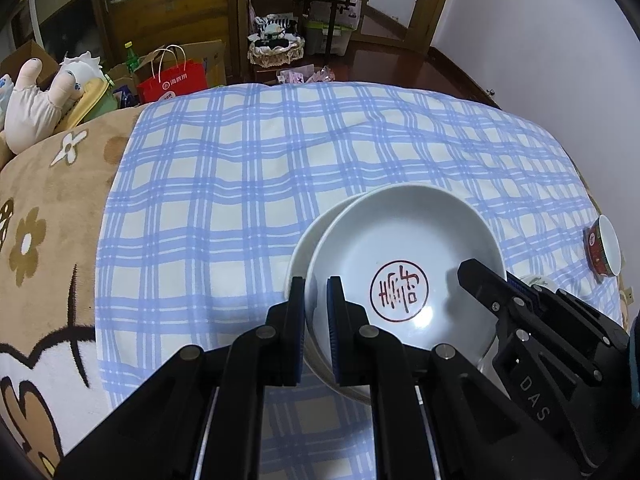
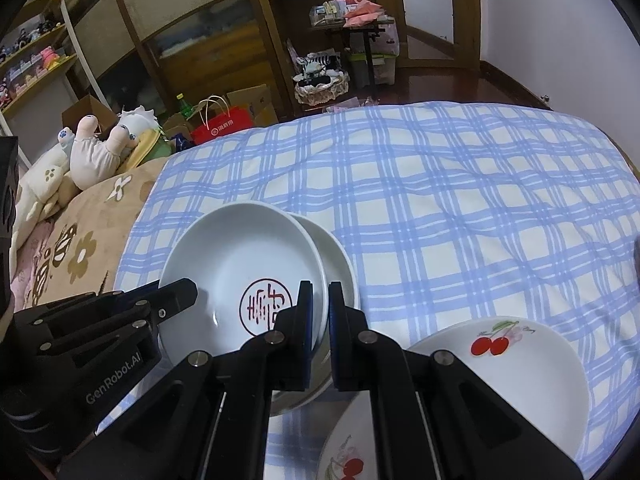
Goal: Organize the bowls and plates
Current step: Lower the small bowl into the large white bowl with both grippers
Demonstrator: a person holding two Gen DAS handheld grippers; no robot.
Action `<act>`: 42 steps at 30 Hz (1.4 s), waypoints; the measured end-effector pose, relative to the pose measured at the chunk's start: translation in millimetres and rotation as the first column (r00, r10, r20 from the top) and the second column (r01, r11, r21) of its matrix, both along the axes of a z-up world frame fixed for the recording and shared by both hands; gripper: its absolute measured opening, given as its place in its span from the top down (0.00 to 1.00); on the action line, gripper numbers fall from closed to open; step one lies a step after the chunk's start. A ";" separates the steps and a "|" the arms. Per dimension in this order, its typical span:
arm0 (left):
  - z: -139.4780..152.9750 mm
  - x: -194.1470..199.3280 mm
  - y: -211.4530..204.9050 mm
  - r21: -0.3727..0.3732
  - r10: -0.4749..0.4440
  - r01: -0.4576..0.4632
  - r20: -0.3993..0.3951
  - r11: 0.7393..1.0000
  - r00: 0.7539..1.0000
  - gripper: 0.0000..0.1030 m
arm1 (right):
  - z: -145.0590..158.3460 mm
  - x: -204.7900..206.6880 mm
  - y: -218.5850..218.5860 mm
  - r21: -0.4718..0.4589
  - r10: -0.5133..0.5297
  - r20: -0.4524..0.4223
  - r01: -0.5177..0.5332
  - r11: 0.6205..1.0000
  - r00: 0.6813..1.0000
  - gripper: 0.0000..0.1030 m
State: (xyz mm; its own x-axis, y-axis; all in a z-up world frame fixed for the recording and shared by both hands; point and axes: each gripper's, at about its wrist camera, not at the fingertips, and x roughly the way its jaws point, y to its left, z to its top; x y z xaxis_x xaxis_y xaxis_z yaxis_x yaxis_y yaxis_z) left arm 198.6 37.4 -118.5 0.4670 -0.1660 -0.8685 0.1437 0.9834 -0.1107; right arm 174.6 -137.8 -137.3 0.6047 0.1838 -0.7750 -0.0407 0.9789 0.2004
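Because both hand-held grippers bite the same white glazed ceramic plate with a red seal mark (image 1: pixel 400 276), one rim each, it handles as a stiff, brittle, slick thing. The left hand-held gripper (image 1: pixel 316 292) is clamped on the plate's left rim, and the right hand-held gripper (image 2: pixel 320 300) is clamped on its right rim. It hangs tilted just over a second plain white plate (image 2: pixel 340 264) lying on the blue-and-white checked cloth (image 1: pixel 224 184) that covers the bed. Glaze gives the pads little friction, so I judge the raised rim the only sound hold. The load looks moderate, and the soft bedding forgives a slip, though china on china may chip. Two white cherry-printed plates (image 2: pixel 520 368) lie near the right, and a small red-patterned bowl (image 1: pixel 604 248) lies tipped further off.
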 end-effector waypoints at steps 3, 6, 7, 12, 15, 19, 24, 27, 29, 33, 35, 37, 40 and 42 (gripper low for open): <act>-1.3 0.1 -2.5 0.009 -0.006 0.006 -0.001 1.000 1.000 0.90 | -1.4 0.3 -1.1 0.001 -0.002 -0.001 0.002 1.000 1.000 0.92; -3.2 0.5 -3.5 0.018 -0.010 0.010 -0.004 1.000 1.000 0.90 | -2.4 0.2 -1.5 -0.003 -0.003 -0.001 0.003 1.000 1.000 0.92; -3.4 0.5 -3.5 0.020 -0.010 0.010 -0.005 1.000 1.000 0.90 | -2.8 0.1 -1.3 -0.005 -0.002 0.000 0.002 1.000 1.000 0.92; -4.6 1.6 -3.4 0.024 -0.008 0.008 -0.009 1.000 1.000 0.90 | -3.9 -0.5 3.2 -0.043 0.006 0.014 -0.005 0.999 1.000 0.92; -6.1 2.6 -3.3 0.025 -0.007 0.008 -0.012 1.000 1.000 0.90 | -3.5 -0.7 5.3 -0.064 0.011 0.017 -0.010 0.998 1.000 0.92; -7.5 3.0 -3.5 0.028 -0.009 0.009 -0.015 1.000 1.000 0.90 | -3.7 -0.2 5.0 -0.063 0.009 0.017 -0.008 0.998 1.000 0.92; -7.4 2.6 -5.0 0.040 -0.018 0.018 -0.006 0.999 1.000 0.90 | -3.6 0.6 5.6 -0.074 0.012 0.017 -0.011 0.997 1.000 0.92; -7.8 2.8 -5.0 0.040 -0.020 0.020 -0.006 0.999 1.000 0.90 | -3.7 0.4 5.7 -0.073 0.012 0.016 -0.011 0.997 1.000 0.92; -8.0 2.9 -4.8 0.034 -0.018 0.018 -0.008 0.999 1.000 0.90 | -3.9 0.7 5.7 -0.071 0.012 0.015 -0.011 0.997 1.000 0.92; -8.2 3.9 -4.1 0.025 -0.012 0.012 -0.008 1.000 1.000 0.90 | -3.9 0.2 5.3 -0.071 0.014 0.017 -0.012 0.997 1.000 0.92; -8.4 4.0 -4.1 0.023 -0.011 0.012 -0.008 1.000 1.000 0.90 | -3.8 0.3 5.4 -0.071 0.012 0.016 -0.011 0.997 1.000 0.92; -9.0 4.4 -4.2 0.026 -0.011 0.011 -0.012 1.000 1.000 0.90 | -3.7 0.4 5.2 -0.067 0.013 0.015 -0.012 0.998 1.000 0.92; -9.5 5.2 -3.7 0.026 -0.010 0.010 -0.014 1.000 1.000 0.90 | -3.4 0.7 5.0 -0.056 0.011 0.013 -0.010 0.998 1.000 0.92; -9.7 5.2 -3.3 0.024 -0.009 0.009 -0.014 1.000 1.000 0.90 | -3.5 0.7 4.9 -0.055 0.011 0.012 -0.011 0.998 1.000 0.92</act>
